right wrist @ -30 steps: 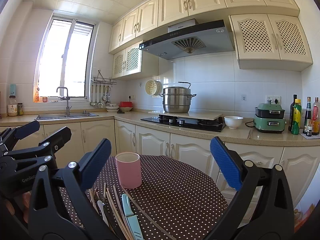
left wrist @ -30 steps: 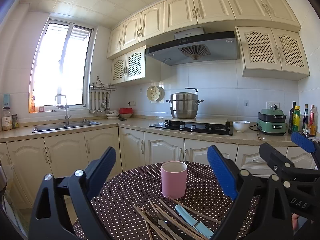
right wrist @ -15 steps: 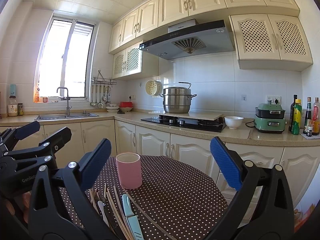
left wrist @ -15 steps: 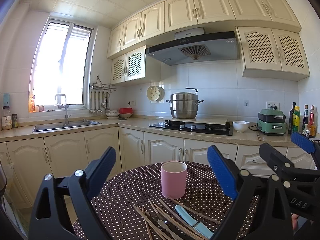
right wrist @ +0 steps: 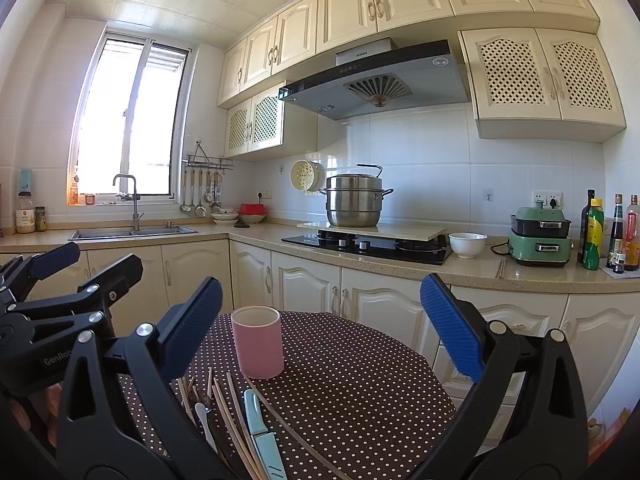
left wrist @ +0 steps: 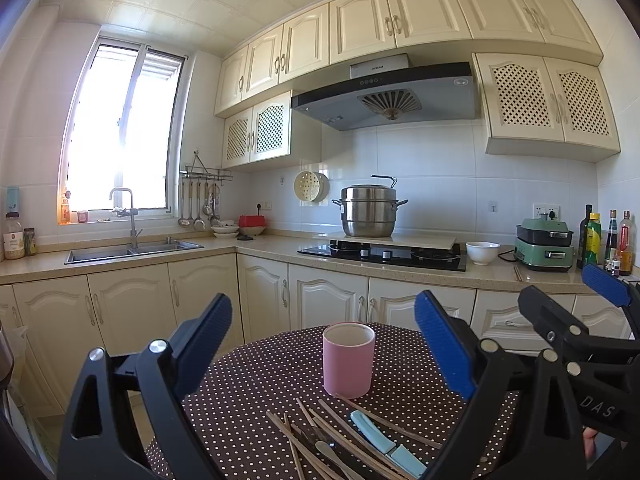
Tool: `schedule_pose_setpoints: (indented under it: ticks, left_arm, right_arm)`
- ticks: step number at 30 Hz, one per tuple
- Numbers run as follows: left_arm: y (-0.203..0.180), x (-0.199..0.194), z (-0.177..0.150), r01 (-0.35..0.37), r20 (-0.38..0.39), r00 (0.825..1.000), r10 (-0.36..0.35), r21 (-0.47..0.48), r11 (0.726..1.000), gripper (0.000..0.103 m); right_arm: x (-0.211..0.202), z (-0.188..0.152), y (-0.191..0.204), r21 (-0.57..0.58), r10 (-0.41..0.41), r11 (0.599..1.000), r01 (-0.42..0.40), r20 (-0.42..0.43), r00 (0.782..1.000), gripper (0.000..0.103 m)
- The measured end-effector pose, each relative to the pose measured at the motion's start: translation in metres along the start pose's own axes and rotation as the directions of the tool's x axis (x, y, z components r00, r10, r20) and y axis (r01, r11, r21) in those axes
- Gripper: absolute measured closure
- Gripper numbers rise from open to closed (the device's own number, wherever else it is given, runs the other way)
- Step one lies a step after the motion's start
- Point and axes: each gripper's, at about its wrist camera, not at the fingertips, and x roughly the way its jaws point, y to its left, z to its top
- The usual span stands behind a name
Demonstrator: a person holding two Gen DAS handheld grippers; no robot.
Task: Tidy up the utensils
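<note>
A pink cup stands upright on a round table with a brown polka-dot cloth; it also shows in the right wrist view. In front of it lie several wooden chopsticks and a light-blue knife, seen again in the right wrist view as chopsticks and knife. My left gripper is open and empty above the utensils. My right gripper is open and empty, to the right of the cup. Each gripper shows in the other's view.
Behind the table runs a kitchen counter with a sink, a hob with a steel pot, a white bowl, a green cooker and bottles.
</note>
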Motion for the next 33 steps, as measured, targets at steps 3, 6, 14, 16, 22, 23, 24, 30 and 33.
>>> schedule_pose_setpoints:
  ticks: [3, 6, 14, 16, 22, 23, 24, 30, 33]
  left_arm:
    - [0.0, -0.001, 0.0, 0.0, -0.002, 1.0, 0.0, -0.001, 1.0, 0.012]
    - [0.002, 0.001, 0.002, -0.002, -0.004, 1.0, 0.002, -0.002, 1.0, 0.012]
    - [0.002, 0.002, 0.003, -0.002, -0.006, 1.0, 0.002, -0.001, 1.0, 0.012]
    - [0.002, 0.003, 0.002, -0.003, -0.008, 1.0, 0.003, -0.001, 1.0, 0.012]
    - [0.002, 0.005, 0.002, -0.006, -0.013, 1.0, 0.006, 0.002, 1.0, 0.012]
    - [0.002, 0.005, 0.002, -0.005, -0.014, 1.0, 0.005, 0.002, 1.0, 0.012]
    - [0.002, 0.006, 0.001, -0.006, -0.015, 1.0, 0.006, 0.002, 1.0, 0.012]
    - [0.003, 0.01, -0.002, -0.014, -0.027, 1.0, 0.015, 0.005, 1.0, 0.012]
    - [0.003, 0.015, -0.003, -0.022, -0.039, 0.999, 0.022, 0.008, 1.0, 0.012]
  right_arm:
    - [0.001, 0.0, -0.001, 0.0, 0.001, 1.0, -0.001, -0.002, 1.0, 0.006]
    - [0.002, 0.0, -0.001, 0.002, 0.002, 1.0, -0.002, -0.004, 1.0, 0.006]
    - [0.003, 0.0, 0.0, 0.003, 0.0, 1.0, 0.0, -0.007, 1.0, 0.006]
    - [0.003, -0.001, 0.0, 0.002, -0.001, 1.0, 0.001, -0.008, 1.0, 0.006]
    - [0.004, -0.003, 0.003, -0.001, -0.001, 1.0, 0.001, -0.011, 1.0, 0.006]
    - [0.004, -0.003, 0.002, -0.001, 0.0, 1.0, 0.0, -0.012, 1.0, 0.006]
    - [0.004, -0.003, 0.002, -0.001, 0.0, 1.0, 0.0, -0.012, 1.0, 0.006]
    - [0.007, -0.004, 0.003, -0.003, 0.005, 1.0, -0.005, -0.031, 1.0, 0.006]
    - [0.011, -0.005, 0.005, -0.001, 0.005, 1.0, -0.005, -0.043, 0.999, 0.006]
